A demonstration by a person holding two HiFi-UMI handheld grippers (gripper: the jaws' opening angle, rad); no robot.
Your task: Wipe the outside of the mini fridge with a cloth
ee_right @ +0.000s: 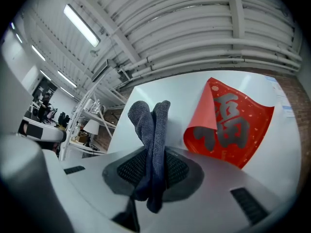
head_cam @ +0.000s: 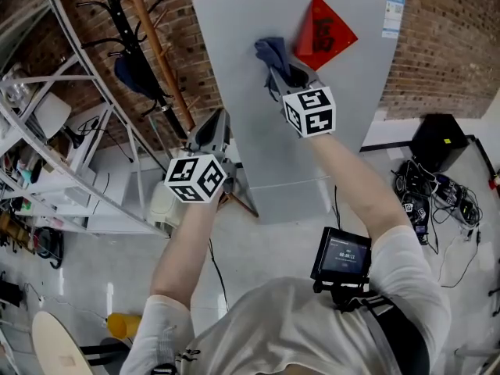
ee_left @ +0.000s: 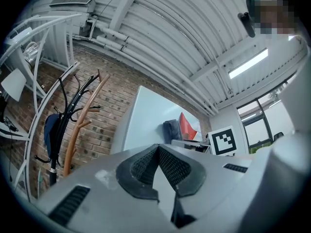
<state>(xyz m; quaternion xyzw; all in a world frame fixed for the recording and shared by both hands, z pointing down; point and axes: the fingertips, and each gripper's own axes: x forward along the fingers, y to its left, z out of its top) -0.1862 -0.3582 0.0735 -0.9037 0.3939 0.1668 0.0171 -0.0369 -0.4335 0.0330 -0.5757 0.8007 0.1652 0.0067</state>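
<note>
The grey fridge (head_cam: 312, 131) stands against the brick wall, its front facing me. My right gripper (head_cam: 285, 76) is shut on a blue-grey cloth (head_cam: 273, 53) and holds it against the upper part of the door, just left of a red paper decoration (head_cam: 323, 31). In the right gripper view the folded cloth (ee_right: 150, 130) sticks up from between the pads, with the red paper (ee_right: 231, 130) curling off the door beside it. My left gripper (head_cam: 212, 127) hangs by the fridge's left edge, shut and empty; its pads (ee_left: 141, 166) meet.
A wooden and black coat rack (head_cam: 144, 45) stands left of the fridge. White metal shelving (head_cam: 70, 131) fills the left side. A black box (head_cam: 439, 141) and tangled cables (head_cam: 426, 190) lie on the floor at right. A label (head_cam: 393, 16) sits at the door's top right corner.
</note>
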